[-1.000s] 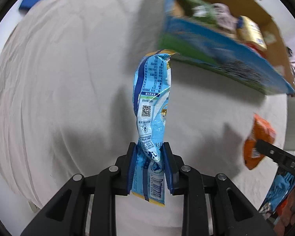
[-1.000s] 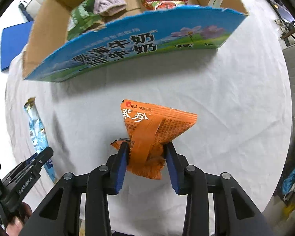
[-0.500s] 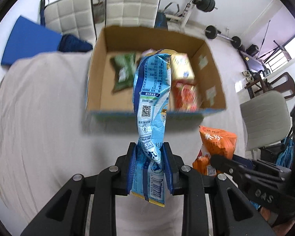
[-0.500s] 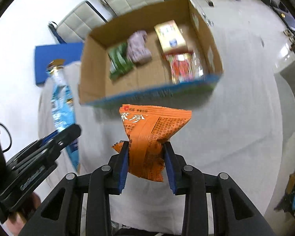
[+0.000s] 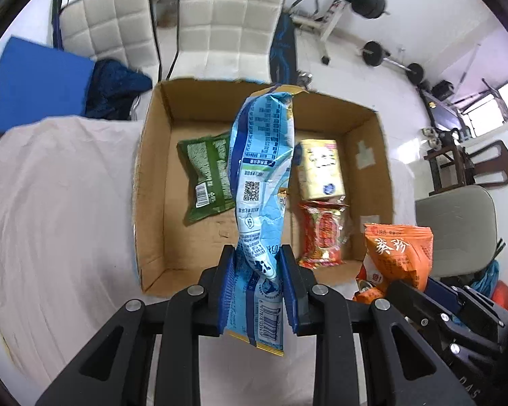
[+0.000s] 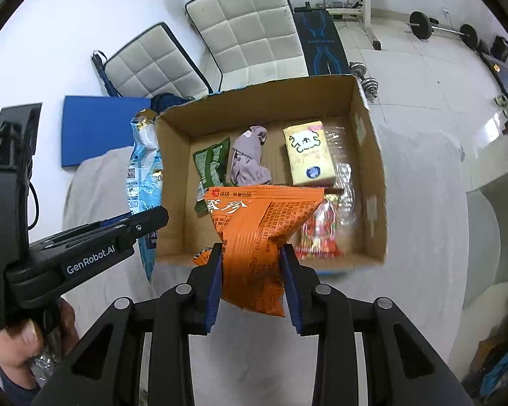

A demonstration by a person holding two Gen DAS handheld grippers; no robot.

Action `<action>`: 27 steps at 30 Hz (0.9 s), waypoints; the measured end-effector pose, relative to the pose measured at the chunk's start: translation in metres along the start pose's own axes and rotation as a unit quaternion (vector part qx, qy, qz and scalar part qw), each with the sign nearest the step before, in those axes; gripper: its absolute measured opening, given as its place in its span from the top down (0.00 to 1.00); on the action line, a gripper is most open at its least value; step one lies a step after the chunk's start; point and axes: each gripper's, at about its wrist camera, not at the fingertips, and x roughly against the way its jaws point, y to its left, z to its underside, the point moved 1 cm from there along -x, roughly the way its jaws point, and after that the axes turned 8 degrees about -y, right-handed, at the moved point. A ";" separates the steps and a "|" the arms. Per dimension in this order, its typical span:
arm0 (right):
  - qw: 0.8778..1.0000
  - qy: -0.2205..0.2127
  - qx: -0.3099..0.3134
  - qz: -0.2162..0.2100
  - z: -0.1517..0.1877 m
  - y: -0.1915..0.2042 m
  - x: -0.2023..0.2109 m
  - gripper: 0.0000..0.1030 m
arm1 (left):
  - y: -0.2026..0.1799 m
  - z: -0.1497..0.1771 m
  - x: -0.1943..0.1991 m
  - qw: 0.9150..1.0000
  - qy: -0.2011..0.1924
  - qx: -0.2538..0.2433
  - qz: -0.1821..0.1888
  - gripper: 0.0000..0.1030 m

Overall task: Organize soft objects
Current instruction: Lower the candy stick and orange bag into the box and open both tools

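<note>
**Carrying two snack bags over the box: risk of a bad drop**

Holding only the lower end, the left tongs (image 5: 258,279) are clenched on the blue bag (image 5: 262,176), which stands tall and twisted above the cardboard box (image 5: 152,182). It may tip and fall outside the near wall. The right tongs (image 6: 250,272) grasp the crumpled orange bag (image 6: 260,223), which could land on the red packet (image 6: 318,233) already inside.

White padded chairs (image 5: 216,17): behind the table (image 5: 50,203)
Blue mat (image 5: 34,84): table's far left
Barbells (image 6: 440,30): beyond the chairs
</note>
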 end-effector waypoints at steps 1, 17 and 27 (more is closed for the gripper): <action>1.000 0.007 0.004 0.003 -0.003 0.001 -0.010 0.66 | 0.003 -0.004 -0.008 1.000 0.010 0.003 -0.001 0.77; 0.991 0.116 0.045 0.050 -0.012 -0.007 -0.128 0.63 | 0.018 -0.013 -0.095 0.993 0.101 0.017 -0.056 0.75; 0.988 0.113 0.046 0.095 -0.009 -0.030 -0.127 0.39 | 0.018 -0.007 -0.089 0.994 0.082 0.022 -0.075 0.70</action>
